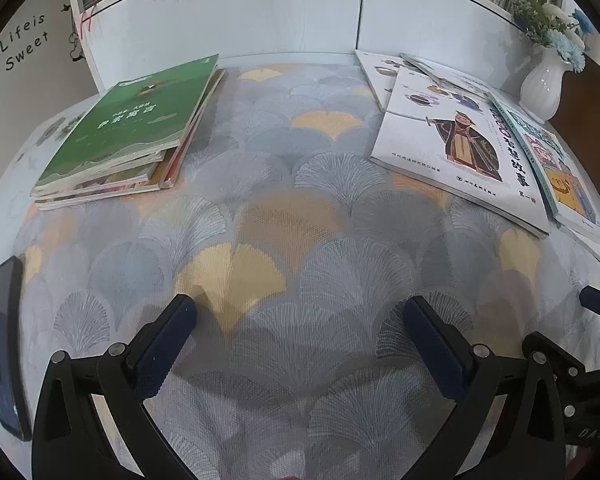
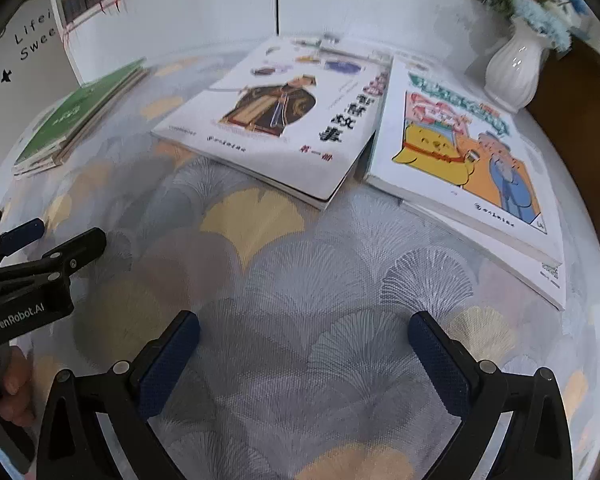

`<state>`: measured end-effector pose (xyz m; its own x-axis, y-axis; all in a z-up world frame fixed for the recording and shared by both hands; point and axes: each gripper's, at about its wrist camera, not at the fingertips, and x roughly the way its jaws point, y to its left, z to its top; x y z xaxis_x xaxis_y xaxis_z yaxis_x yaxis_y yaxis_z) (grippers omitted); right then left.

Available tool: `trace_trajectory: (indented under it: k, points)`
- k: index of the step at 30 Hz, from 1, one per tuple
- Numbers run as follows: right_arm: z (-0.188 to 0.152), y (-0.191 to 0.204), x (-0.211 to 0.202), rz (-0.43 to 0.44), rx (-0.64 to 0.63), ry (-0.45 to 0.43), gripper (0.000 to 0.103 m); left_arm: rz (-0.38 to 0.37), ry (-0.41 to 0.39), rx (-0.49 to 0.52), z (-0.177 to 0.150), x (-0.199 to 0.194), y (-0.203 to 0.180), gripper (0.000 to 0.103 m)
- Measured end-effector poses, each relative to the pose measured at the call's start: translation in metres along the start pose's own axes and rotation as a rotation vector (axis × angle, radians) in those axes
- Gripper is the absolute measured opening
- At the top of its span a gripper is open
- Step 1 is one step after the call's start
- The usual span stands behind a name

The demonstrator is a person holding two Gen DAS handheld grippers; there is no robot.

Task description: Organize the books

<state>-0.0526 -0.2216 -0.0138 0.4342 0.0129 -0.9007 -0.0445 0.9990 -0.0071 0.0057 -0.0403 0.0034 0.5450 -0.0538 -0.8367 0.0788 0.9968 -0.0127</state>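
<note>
Two tools in view, both with fingers spread apart, gripping nothing, both hovering over bare patterned cloth.

Far left: black phone lying flat at the tabletop edge. Wall behind it carries a "Life is Sweet" decal.

Left rear: stack of books lying flat, green-cover book on top, lower ones fanned out slightly under it. Stack sits close to the white cabinet front; dark book spines with red ribbons on the shelf above.

Centre: left tool low over the cloth, well apart from any book. Tabletop between the two groups of books is open.

Right: loose overlapping spread of books. White book with robed figure lies on top of thinner white ones behind it, and its right edge overlaps the cartoon-cover book beside it, which itself rests on another white book.

Right tool near the front edges of that spread, not touching. A fingertip of a hand shows at the left tool's body.

Far right rear: white ribbed vase with blue and white flowers, just behind the spread.
</note>
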Motion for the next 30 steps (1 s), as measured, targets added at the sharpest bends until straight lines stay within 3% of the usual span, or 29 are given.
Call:
trace_trajectory:
  k: [4, 10, 14, 16, 18, 19, 21, 23, 28, 29, 30]
  points:
    - [0.007, -0.001, 0.003, 0.009, -0.019, 0.050, 0.103, 0.000, 0.025, -0.001, 0.003, 0.001, -0.001, 0.103]
    - [0.004, -0.002, 0.002, 0.016, -0.050, 0.011, 0.103, -0.004, 0.067, 0.014, 0.007, 0.003, -0.001, 0.103]
    - [0.009, -0.006, -0.002, 0.033, -0.050, 0.039, 0.102, -0.024, 0.178, 0.045, 0.016, 0.006, 0.001, 0.103]
    - [0.013, -0.014, -0.016, 0.034, -0.015, -0.006, 0.102, 0.021, 0.216, 0.050, 0.023, 0.004, 0.000, 0.102]
    - [0.022, -0.030, -0.036, 0.061, 0.034, -0.072, 0.102, 0.079, 0.177, 0.080, 0.036, -0.007, -0.004, 0.102]
    - [0.028, -0.043, -0.047, 0.067, 0.069, -0.112, 0.102, 0.068, 0.140, 0.090, 0.047, -0.014, -0.008, 0.102]
    - [0.039, -0.068, -0.058, 0.041, 0.135, -0.155, 0.102, -0.001, 0.092, 0.092, 0.068, -0.024, -0.016, 0.102]
    - [0.049, -0.101, -0.061, 0.009, 0.228, -0.178, 0.102, -0.125, 0.070, 0.111, 0.092, -0.027, -0.034, 0.102]
    - [0.061, -0.179, -0.048, -0.021, 0.386, -0.193, 0.102, -0.308, 0.069, 0.240, 0.127, -0.004, -0.115, 0.102]
    - [0.061, -0.191, -0.042, -0.023, 0.402, -0.186, 0.101, -0.321, 0.077, 0.259, 0.129, 0.003, -0.129, 0.102]
    - [0.064, -0.199, -0.037, -0.018, 0.410, -0.177, 0.092, -0.334, 0.087, 0.277, 0.131, 0.008, -0.142, 0.099]
